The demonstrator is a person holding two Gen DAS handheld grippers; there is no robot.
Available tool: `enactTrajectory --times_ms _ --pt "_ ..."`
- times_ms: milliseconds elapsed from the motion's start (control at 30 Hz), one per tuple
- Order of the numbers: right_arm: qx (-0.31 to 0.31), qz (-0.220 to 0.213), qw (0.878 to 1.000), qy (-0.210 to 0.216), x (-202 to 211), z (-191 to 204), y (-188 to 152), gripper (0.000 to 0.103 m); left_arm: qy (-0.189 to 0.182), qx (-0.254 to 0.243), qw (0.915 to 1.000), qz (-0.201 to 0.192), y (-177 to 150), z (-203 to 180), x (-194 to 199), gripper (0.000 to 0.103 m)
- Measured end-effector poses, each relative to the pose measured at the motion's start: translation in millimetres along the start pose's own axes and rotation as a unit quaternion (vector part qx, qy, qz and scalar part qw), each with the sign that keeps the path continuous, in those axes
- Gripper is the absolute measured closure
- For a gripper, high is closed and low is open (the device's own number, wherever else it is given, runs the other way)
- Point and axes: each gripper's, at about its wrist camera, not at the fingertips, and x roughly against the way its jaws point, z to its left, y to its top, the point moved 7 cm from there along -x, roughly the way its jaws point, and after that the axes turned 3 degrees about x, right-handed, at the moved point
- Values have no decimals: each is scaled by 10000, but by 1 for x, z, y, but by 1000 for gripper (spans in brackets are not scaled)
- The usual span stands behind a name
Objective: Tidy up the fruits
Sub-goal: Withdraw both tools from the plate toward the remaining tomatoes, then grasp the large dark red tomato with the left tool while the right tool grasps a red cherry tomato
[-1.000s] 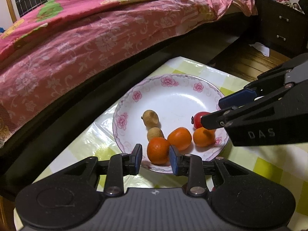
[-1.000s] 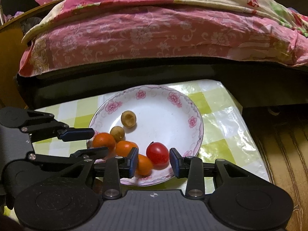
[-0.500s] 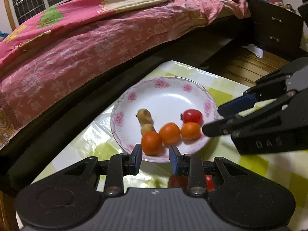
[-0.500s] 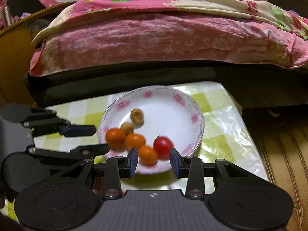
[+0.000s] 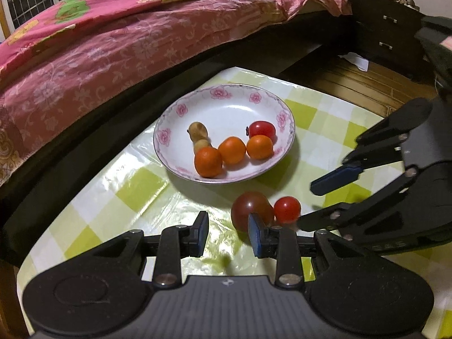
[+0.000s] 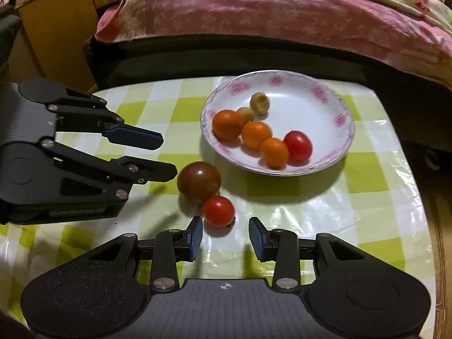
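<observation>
Both the left gripper and right gripper are spread wide and empty, so I'd straddle the small red tomato touching the dark tomato just beside the floral plate, then squeeze gently so neither rolls.

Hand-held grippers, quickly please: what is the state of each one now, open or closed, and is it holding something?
Left hand-held gripper: open, holding nothing.
Right hand-held gripper: open, holding nothing; the small red tomato lies just ahead of it on the table.
</observation>
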Motion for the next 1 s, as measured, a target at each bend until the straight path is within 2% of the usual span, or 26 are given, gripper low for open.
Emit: enactTrajectory --times_ms 300,567,667,833,1000 --pt "115 186 9998 -16 -23 4 1 71 -188 34 9998 43 -2 -1 -2 63" --pt "133 108 9999 2 -24 2 2 71 -255 75 9996 127 0 -5 -12 63" --pt "127 105 9998 88 -24 3 2 80 -294 81 9994 155 0 -6 -14 63" --pt "126 217 9997 -6 -18 -1 -2 80 -332 49 9993 183 0 -10 -18 62" --pt "-53 258 9996 -109 -10 -14 -9 80 -369 125 9991 160 4 -12 -25 54"
